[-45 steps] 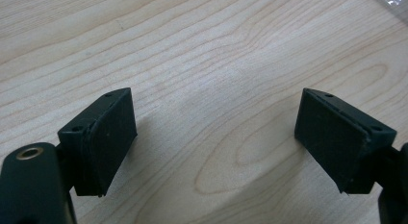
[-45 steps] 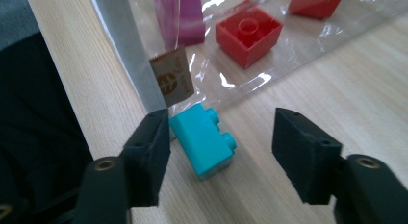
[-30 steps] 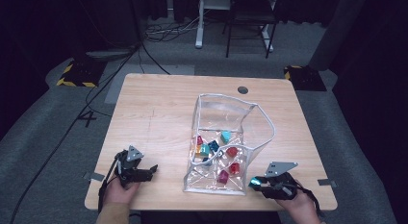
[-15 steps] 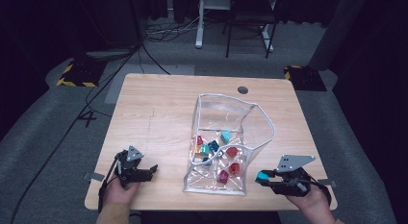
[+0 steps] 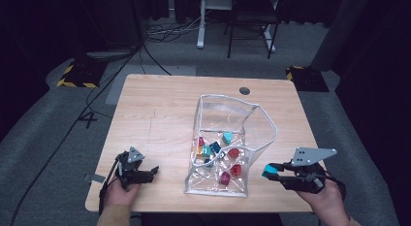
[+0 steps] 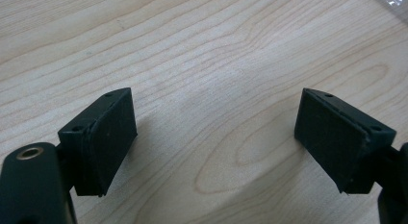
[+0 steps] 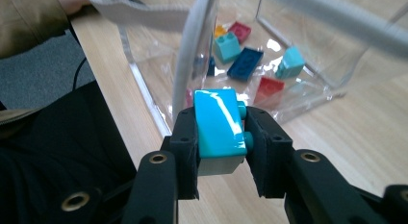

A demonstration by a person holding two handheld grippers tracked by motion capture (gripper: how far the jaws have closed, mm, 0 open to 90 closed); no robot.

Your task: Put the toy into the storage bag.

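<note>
Turquoise brick (image 5: pixel 267 171) sits clamped in the right gripper (image 5: pixel 269 171) just right of the clear bag (image 5: pixel 252 120) in the high view. The left gripper view shows the left gripper (image 6: pixel 216 137) spread wide over bare table (image 6: pixel 202 51). The right gripper view shows the brick (image 7: pixel 219 124) pinched between the jaws, beside the bag's (image 7: pixel 308 46) rim.
</note>
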